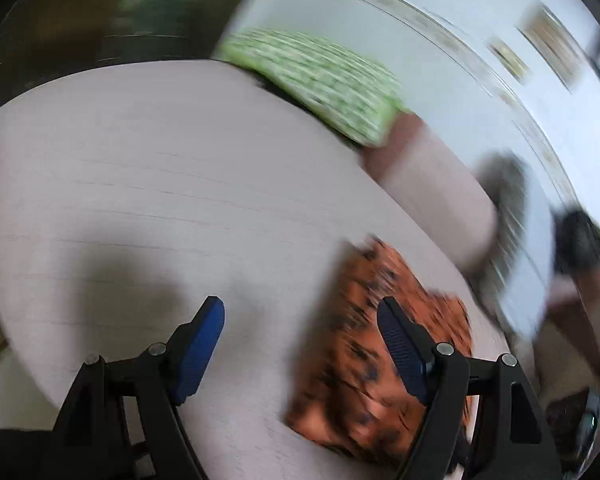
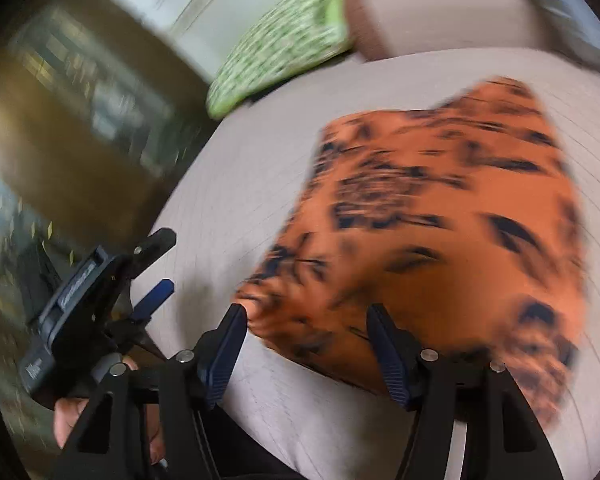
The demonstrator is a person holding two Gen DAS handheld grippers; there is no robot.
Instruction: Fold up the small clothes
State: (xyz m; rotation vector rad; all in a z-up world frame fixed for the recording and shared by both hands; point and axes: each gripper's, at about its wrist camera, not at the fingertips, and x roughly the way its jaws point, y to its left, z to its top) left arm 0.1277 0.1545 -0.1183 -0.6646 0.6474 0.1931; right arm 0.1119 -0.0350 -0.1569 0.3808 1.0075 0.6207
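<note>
Orange black-patterned cloth garment (image 2: 440,216) lies bunched on pale table (image 1: 140,184), approx. part-folded; can't tell how far. Left gripper (image 1: 300,356) and right gripper (image 2: 306,354) both spread, pinching nothing.

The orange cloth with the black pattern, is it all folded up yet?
Partly, it seems. The orange cloth lies on the pale surface in a compact shape, though blur hides how neat the fold is. Nothing is in hand: the left gripper and right gripper both have open, empty jaws. Probably left: another fold or tidying. The green patterned fabric sits at the far edge, untouched.
</note>
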